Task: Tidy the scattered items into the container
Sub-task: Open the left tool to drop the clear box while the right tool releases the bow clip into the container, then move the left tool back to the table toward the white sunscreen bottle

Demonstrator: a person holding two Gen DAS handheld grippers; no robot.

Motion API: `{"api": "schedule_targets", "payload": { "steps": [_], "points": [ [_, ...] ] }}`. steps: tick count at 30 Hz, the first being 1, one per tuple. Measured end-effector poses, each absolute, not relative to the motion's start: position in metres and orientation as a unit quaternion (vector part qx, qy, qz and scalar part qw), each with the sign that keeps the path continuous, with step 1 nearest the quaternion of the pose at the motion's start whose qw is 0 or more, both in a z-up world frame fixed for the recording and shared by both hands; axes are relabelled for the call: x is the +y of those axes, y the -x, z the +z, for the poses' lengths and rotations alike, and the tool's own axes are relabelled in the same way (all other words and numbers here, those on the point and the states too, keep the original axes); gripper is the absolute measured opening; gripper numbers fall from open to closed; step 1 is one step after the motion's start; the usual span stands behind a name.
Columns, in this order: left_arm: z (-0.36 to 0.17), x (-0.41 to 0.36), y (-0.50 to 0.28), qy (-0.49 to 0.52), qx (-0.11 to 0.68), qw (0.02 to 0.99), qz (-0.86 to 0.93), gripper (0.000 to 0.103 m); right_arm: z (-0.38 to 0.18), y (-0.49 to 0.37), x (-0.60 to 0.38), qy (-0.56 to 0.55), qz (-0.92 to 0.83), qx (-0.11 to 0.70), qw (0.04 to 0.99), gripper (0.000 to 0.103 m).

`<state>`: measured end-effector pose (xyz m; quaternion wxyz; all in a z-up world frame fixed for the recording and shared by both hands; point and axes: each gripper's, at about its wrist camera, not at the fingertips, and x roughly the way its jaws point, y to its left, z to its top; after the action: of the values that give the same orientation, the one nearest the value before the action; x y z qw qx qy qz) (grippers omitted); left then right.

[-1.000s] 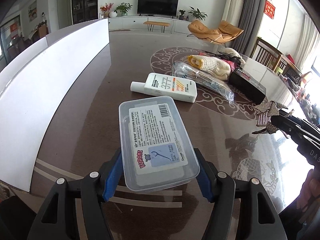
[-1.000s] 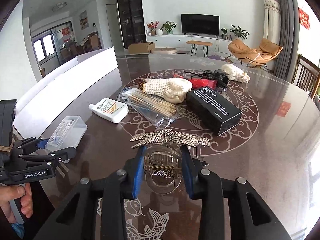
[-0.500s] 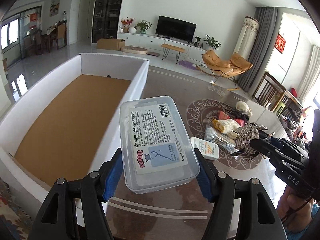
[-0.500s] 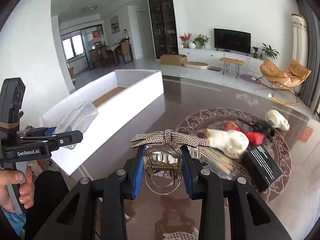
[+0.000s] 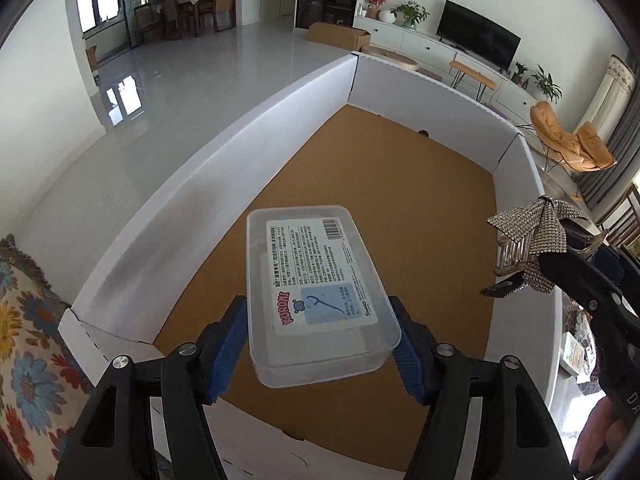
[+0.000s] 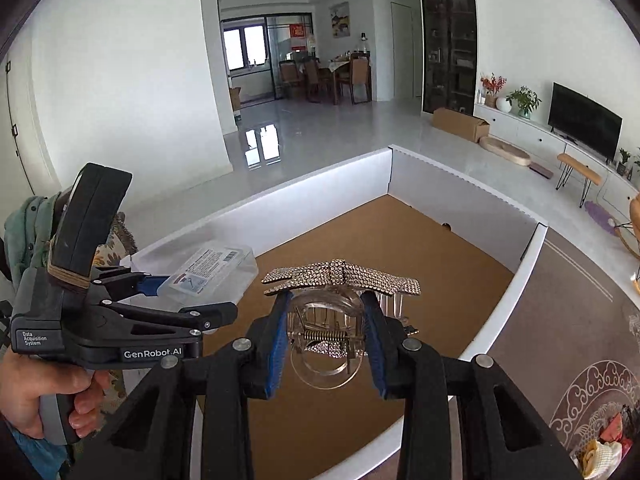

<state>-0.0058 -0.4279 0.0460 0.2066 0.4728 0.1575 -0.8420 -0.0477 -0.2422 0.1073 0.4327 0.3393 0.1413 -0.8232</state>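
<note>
Left wrist view: the left gripper (image 5: pixel 318 344) clamps a clear plastic box (image 5: pixel 316 296) between its 2 blue pads (image 5: pixel 228 344), one on each long side. The box's label faces up, with a barcode at its far end and a pink logo at its near end. It hangs in the air above the brown cardboard floor of the white-walled container (image 5: pixel 224 152), over the near part of that floor. At the right edge the right gripper (image 5: pixel 528 276) reaches in over the container's right wall, carrying a rhinestone bow hair clip (image 5: pixel 536 236).

Right wrist view: the right gripper (image 6: pixel 326 340) pinches the hair clip (image 6: pixel 340 280) by its clear claw body, its blue pads (image 6: pixel 276 344) pressed on both sides and the spring showing between them. The sparkling bow lies crosswise on top. The clip is held above the container (image 6: pixel 504 308), toward its near right wall. On the left, the left gripper (image 6: pixel 168 288) holds the plastic box (image 6: pixel 212 270) over the container's left side, well apart from the clip. A bare hand (image 6: pixel 44 396) grips that gripper's handle. The patterned table (image 6: pixel 568 320) lies right of the container, with a few loose items at the lower right corner, too small to tell apart.
</note>
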Motion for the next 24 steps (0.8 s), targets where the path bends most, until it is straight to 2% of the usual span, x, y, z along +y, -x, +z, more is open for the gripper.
{"api": "schedule_targets", "payload": {
  "steps": [1, 2, 4, 9, 17, 20, 24],
  "points": [
    [0.043, -0.43, 0.006, -0.474, 0.156, 0.211, -0.841, 0.068, 0.1, 0.054, -0.249, -0.358, -0.821, 0.148, 0.419, 0.057],
    [0.042, -0.431, 0.005, -0.472, 0.157, 0.213, -0.841, 0.076, 0.094, 0.06, -0.252, -0.372, -0.819, 0.146, 0.411, 0.067],
    [0.041, -0.432, 0.001, -0.464, 0.159, 0.214, -0.845, 0.085, 0.091, 0.067, -0.247, -0.38, -0.818, 0.126, 0.414, 0.067],
    [0.055, -0.407, -0.009, -0.435, 0.144, 0.211, -0.864, 0.086, 0.1, 0.068, -0.227, -0.373, -0.823, 0.106, 0.414, 0.068],
    [0.108, -0.251, -0.023, -0.372, 0.102, 0.077, -0.92, 0.088, 0.11, 0.034, -0.083, -0.316, -0.877, 0.047, 0.358, 0.068],
    [0.093, -0.178, -0.033, -0.365, 0.117, 0.012, -0.924, 0.102, 0.088, 0.011, 0.006, -0.324, -0.898, 0.042, 0.296, 0.068],
    [0.04, -0.096, -0.024, -0.41, 0.115, -0.055, -0.903, 0.102, 0.045, -0.018, 0.126, -0.362, -0.912, 0.066, 0.181, 0.068]
  ]
}}
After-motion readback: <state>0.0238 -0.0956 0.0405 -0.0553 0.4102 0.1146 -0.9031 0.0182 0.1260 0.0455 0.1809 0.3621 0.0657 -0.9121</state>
